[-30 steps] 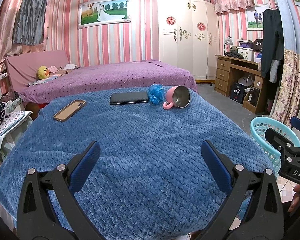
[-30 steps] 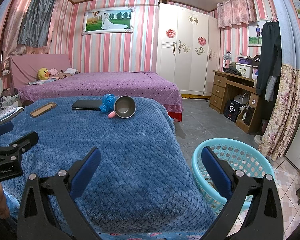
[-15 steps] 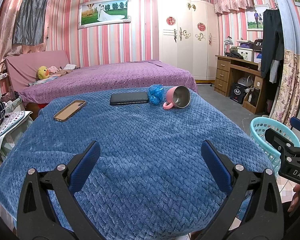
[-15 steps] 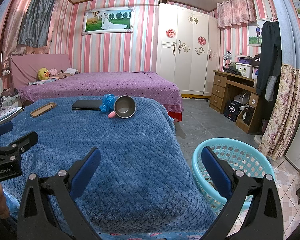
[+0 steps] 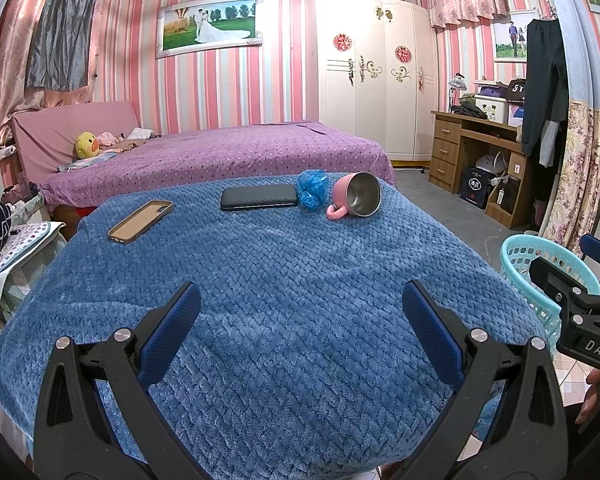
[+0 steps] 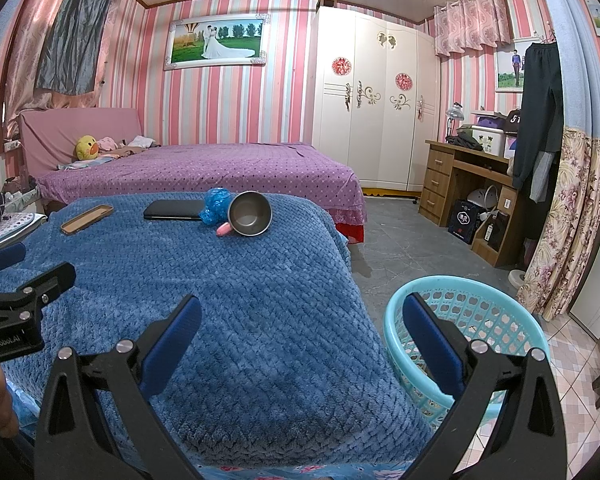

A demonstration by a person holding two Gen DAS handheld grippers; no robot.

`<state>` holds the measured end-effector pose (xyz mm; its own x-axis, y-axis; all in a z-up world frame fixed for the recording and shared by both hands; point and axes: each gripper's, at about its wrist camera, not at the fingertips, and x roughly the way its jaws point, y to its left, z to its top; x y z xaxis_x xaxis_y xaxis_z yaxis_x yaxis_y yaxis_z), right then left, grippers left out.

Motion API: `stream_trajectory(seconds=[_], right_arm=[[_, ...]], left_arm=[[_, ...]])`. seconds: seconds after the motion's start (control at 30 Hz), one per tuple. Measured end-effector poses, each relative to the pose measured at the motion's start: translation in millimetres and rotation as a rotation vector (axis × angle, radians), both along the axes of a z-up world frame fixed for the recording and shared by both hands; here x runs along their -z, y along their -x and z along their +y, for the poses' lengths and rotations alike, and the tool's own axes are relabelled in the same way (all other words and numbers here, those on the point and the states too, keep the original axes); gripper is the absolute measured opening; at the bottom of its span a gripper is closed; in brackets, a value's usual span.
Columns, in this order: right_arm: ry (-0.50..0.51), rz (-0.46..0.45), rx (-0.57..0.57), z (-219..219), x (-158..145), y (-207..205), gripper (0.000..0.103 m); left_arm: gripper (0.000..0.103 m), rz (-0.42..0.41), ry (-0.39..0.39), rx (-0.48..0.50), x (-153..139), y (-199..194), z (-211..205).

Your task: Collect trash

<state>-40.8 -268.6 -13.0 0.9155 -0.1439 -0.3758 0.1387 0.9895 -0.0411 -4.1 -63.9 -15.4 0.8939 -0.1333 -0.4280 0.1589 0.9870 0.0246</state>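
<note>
**Both grippers spread wide over the blue blanket, nothing held**

Our left gripper [image 5: 300,304] hovers above the near edge of the blue blanket [image 5: 280,280], its blue-padded fingers [image 5: 172,332] spread wide with only blanket showing between them; it holds and touches nothing. Our right gripper [image 6: 302,316] is just as wide open and empty, one finger over the blanket edge, the other in front of the turquoise basket [image 6: 500,308], which stands on the floor at about 4 o'clock from the table.

The trash, a crumpled blue wrapper [image 5: 312,188], lies at the far end of the blanket, at about 12 o'clock from our left gripper and well apart from both. It sits between a black case [image 5: 260,197] at its 9 o'clock and a tipped-over pink mug [image 5: 356,199] at its 3 o'clock, close against both. A tan phone case [image 5: 141,221] lies farther out at 9 o'clock.
</note>
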Motion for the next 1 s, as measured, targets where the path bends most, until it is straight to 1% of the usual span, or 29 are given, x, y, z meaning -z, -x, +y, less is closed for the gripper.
stream_trajectory(seconds=[1.0], right_arm=[[0.001, -0.001, 0.0, 0.6, 0.8, -0.1, 0.098]], left_arm=[[0.098, -0.007, -0.003, -0.004, -1.8, 0.8, 1.0]])
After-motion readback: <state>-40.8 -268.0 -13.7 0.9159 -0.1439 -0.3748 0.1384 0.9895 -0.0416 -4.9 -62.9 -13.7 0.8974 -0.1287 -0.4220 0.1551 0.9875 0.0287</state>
